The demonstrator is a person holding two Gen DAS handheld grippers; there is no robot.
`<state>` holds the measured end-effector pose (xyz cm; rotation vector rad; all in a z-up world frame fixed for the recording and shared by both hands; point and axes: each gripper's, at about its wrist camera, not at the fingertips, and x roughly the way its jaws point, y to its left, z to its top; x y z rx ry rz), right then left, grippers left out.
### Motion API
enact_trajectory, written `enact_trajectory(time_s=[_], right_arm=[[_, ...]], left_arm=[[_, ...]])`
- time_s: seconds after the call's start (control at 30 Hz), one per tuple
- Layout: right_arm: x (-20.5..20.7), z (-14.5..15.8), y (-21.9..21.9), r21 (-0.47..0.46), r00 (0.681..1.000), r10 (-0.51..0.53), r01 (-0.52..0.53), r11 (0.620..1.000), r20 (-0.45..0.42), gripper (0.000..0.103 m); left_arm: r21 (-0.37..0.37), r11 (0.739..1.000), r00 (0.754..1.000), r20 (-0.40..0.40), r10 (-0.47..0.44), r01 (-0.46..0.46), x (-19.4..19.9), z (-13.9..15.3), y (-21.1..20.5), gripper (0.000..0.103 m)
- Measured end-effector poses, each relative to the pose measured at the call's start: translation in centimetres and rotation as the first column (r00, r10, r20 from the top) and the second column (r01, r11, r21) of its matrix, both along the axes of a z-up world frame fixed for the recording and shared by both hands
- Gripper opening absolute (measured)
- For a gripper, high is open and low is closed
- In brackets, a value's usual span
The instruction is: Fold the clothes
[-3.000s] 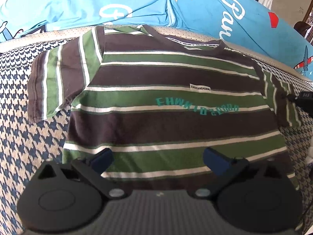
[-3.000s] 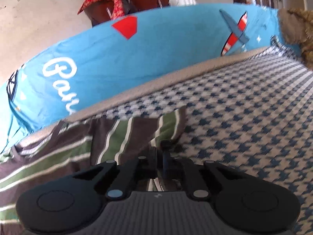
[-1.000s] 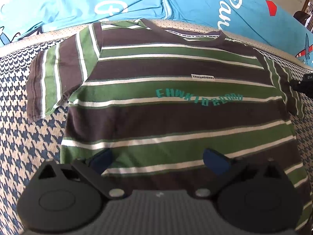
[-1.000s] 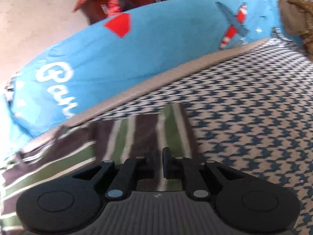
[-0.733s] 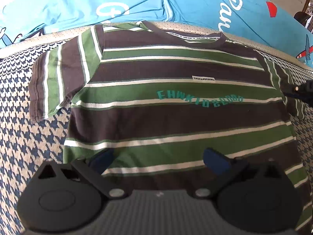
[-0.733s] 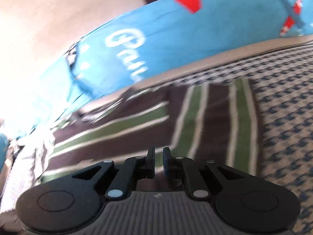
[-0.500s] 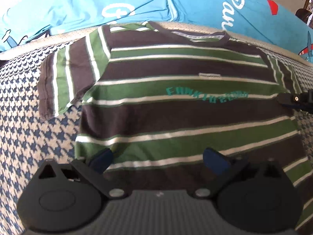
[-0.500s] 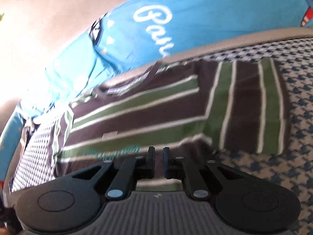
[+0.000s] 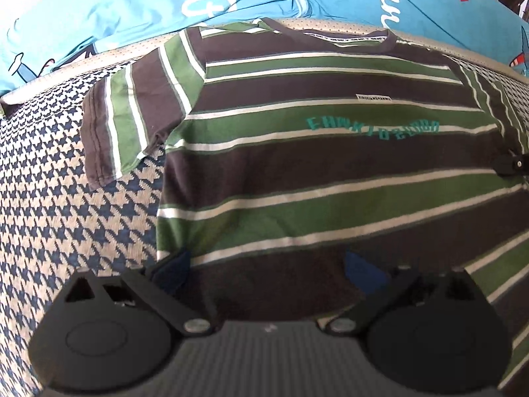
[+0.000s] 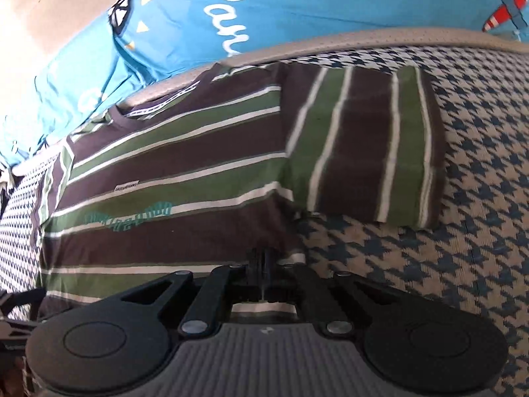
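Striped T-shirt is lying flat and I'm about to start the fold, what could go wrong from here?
The right gripper is shut at the striped T-shirt's side edge; whether it holds cloth is unclear, so a lift may bring nothing or only the top layer. The left gripper is open over the hem, pinning nothing, so the shirt may slide on the houndstooth cover.

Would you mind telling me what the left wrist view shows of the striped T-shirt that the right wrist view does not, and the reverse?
Only the left wrist view shows the left tool, jaws wide open over the hem, and the sleeve on that side lying flat and in full.

Only the right wrist view shows the right tool, shut at the shirt's side edge below the other sleeve, which is spread on the houndstooth cover.

Both show the striped T-shirt, its teal lettering, the collar and the blue pillows.
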<state>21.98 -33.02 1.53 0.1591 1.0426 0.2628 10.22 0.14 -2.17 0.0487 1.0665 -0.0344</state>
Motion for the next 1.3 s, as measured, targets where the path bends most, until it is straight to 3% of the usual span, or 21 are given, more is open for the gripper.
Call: enact_trajectory(time_s=[0.23, 0.27, 0.53, 0.73, 0.9, 1.0, 1.17, 1.3], right_arm=[[-0.3, 0.8, 0.6, -0.072, 0.999, -0.026, 0.028, 0.997, 0.033, 0.001], [-0.6, 1.1, 0.9, -0.072, 0.999, -0.014, 0.017, 0.997, 0.044, 0.007], [-3.9, 1.6, 5.5, 0.031, 0.978, 0.206, -0.207, 0.978, 0.043, 0.015], [-6.7, 0.8, 9.0, 0.015, 0.939, 0.344, -0.345, 0.939, 0.024, 0.017], [-8.3, 0.3, 10.2, 0.013, 0.918, 0.396, -0.396, 0.918, 0.023, 0.019], [-9.3, 0.3, 11.1, -0.019, 0.899, 0.435, -0.435, 0.9, 0.049, 0.029], [-10.8, 0.0, 12.2, -0.143, 0.867, 0.492, -0.478, 0.866, 0.078, 0.029], [-11.4, 0.0, 11.5, -0.22, 0.877, 0.471, -0.443, 0.869, 0.093, 0.026]], left_arm=[[0.002, 1.0, 1.0, 0.0, 0.004, -0.004, -0.5, 0.2, 0.4, 0.103], [0.007, 1.0, 1.0, 0.003, -0.005, 0.005, -0.6, 0.2, 0.3, 0.103], [0.008, 0.995, 0.995, 0.014, -0.103, 0.103, -1.8, 0.5, -1.2, 0.103], [0.006, 0.991, 0.991, 0.015, -0.132, 0.132, -2.8, 0.5, -1.4, 0.103], [0.016, 0.986, 0.986, 0.021, -0.164, 0.164, -3.5, 0.3, -1.8, 0.103], [0.038, 0.983, 0.983, 0.026, -0.18, 0.179, -3.7, 0.2, -1.9, 0.103], [0.027, 0.987, 0.987, 0.016, -0.159, 0.159, -3.9, -0.1, -0.8, 0.103], [0.044, 0.989, 0.989, 0.02, -0.144, 0.143, -4.4, -0.2, 0.3, 0.103]])
